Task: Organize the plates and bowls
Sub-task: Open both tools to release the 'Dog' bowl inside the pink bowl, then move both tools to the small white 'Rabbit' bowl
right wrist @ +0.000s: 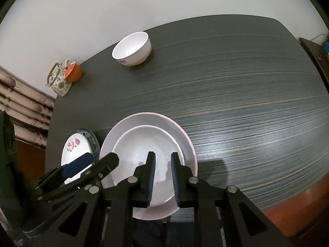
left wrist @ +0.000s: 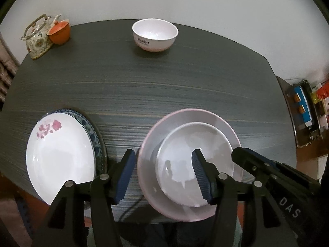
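A pink plate (left wrist: 224,123) (right wrist: 181,131) lies at the table's near edge with a white shallow bowl (left wrist: 185,144) (right wrist: 144,144) stacked in it. My left gripper (left wrist: 162,177) is open, its jaws straddling the plate's left rim above the bowl; it also shows in the right wrist view (right wrist: 96,160). My right gripper (right wrist: 162,177) hovers over the bowl's near side, jaws slightly apart, nothing between them; it shows in the left wrist view (left wrist: 246,156). A white flowered plate (left wrist: 59,156) (right wrist: 75,154) rests on a blue patterned plate (left wrist: 93,131) (right wrist: 92,140) to the left. A white deep bowl (left wrist: 155,35) (right wrist: 132,48) stands at the far edge.
A floral teapot (left wrist: 38,39) (right wrist: 58,80) and an orange cup (left wrist: 59,32) (right wrist: 73,72) stand at the table's far left corner. The dark grained table (left wrist: 164,86) (right wrist: 246,103) stretches to the right. A cluttered shelf (left wrist: 306,111) sits beyond the right edge.
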Demonstrator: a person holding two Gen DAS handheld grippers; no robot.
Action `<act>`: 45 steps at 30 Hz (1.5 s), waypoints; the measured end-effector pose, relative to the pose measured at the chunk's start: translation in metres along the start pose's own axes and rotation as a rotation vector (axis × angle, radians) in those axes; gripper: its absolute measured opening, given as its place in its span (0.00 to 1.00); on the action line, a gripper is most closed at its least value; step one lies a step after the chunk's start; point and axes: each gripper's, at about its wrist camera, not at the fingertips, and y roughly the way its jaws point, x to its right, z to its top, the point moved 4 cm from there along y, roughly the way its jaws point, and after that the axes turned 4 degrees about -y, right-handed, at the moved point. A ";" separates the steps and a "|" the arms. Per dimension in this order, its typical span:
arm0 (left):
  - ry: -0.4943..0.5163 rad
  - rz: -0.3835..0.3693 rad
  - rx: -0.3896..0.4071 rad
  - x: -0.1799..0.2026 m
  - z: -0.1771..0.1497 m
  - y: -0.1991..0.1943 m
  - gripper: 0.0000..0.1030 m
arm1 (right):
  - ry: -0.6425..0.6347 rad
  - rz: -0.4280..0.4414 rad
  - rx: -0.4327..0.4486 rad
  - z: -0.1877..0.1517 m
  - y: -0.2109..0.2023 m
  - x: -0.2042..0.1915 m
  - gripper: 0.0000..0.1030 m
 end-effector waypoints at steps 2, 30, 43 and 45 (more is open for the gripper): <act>-0.009 -0.002 0.004 -0.004 0.003 0.000 0.52 | -0.002 0.001 -0.002 0.001 0.001 0.000 0.16; -0.131 0.096 0.033 -0.063 0.066 0.008 0.60 | -0.051 0.061 -0.035 0.069 0.016 0.013 0.27; -0.175 0.045 0.018 -0.056 0.129 0.033 0.64 | -0.070 0.122 -0.037 0.138 0.042 0.008 0.36; -0.181 0.027 0.007 -0.055 0.137 0.039 0.64 | -0.060 0.123 -0.042 0.148 0.050 0.008 0.36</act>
